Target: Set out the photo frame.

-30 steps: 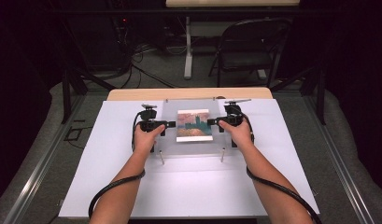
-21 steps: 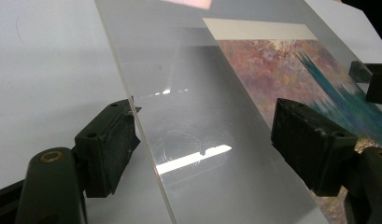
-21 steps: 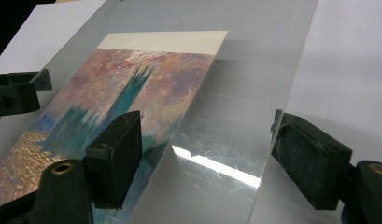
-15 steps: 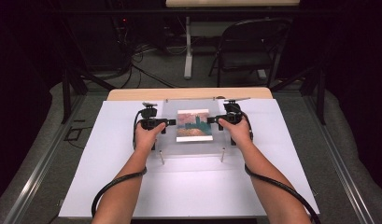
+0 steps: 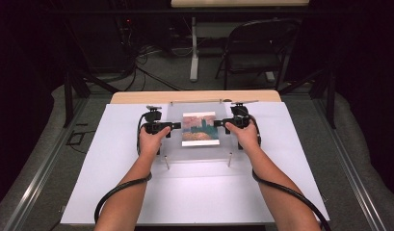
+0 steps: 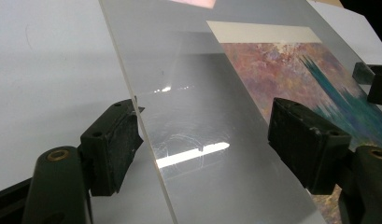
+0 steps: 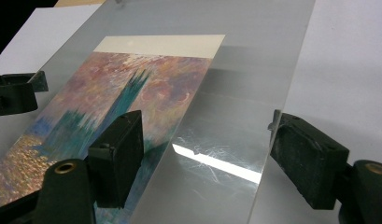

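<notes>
Acrylic sheet (image 5: 197, 132), clear, sits mid-table over the white board (image 5: 112, 159), with a painted print (image 5: 200, 128) under it or backing it — purple sky, teal tower, orange water, cream strip along the top edge. Short metal standoffs (image 5: 166, 162) show at the sheet's near corners; two more at the far edge.

Left gripper (image 5: 169, 126) straddles the sheet's left edge. In the left gripper view the jaws stand wide, one pad (image 6: 113, 144) just touching the edge, the other pad (image 6: 307, 142) over the sheet's face near the print; no squeeze visible. Sheet looks tilted in that view.

Right gripper (image 5: 221, 123) straddles the right edge the same way. In the right gripper view one pad (image 7: 118, 156) lies over the print, the other pad (image 7: 305, 156) outside the edge; jaws wide, not clamped.

Each gripper's jaw tip shows at the far side of the other's view.

Around: wooden tabletop strip (image 5: 137, 97) beyond the board, a folding chair (image 5: 255, 48) and a table leg (image 5: 194, 53) behind, cables (image 5: 151, 53) on the floor. Black cables (image 5: 117, 192) trail from both grippers along the forearms. Nothing lies between grippers and sheet.
</notes>
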